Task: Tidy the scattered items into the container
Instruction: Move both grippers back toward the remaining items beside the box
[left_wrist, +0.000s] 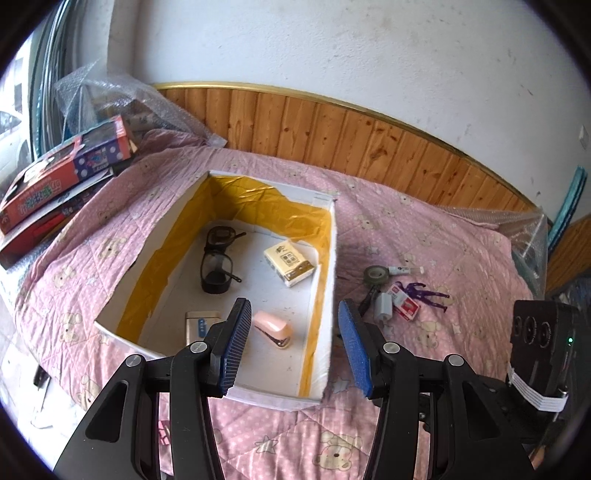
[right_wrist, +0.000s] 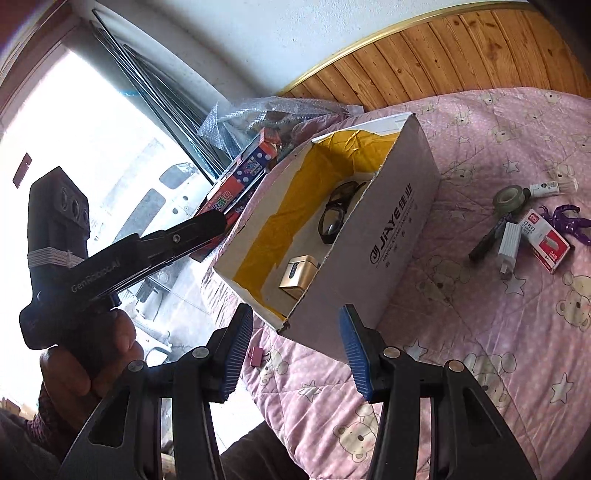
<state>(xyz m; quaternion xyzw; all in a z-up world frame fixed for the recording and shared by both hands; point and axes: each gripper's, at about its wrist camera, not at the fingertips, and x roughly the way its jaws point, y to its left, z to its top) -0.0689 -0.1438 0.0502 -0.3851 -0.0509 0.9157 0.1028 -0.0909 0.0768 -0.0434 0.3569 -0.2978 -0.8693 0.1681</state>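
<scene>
On the pink quilted bed, the white cardboard box (left_wrist: 334, 258) holds black glasses (left_wrist: 218, 260) and a pink stapler (left_wrist: 273, 328); both grippers, left (left_wrist: 291, 347) and right (right_wrist: 295, 350), hover above with fingers apart, empty.

A bed under a pink quilt (left_wrist: 424, 229) fills mid-frame. At its centre sits a white cardboard box (left_wrist: 330, 295); to the right lie a tape roll (left_wrist: 375, 274), small bottle (left_wrist: 404, 270), staple box (left_wrist: 405, 305), white charger (left_wrist: 384, 307) and purple figure (left_wrist: 428, 295) (closely clustered). Toy boxes (left_wrist: 62, 173) lie at left.
</scene>
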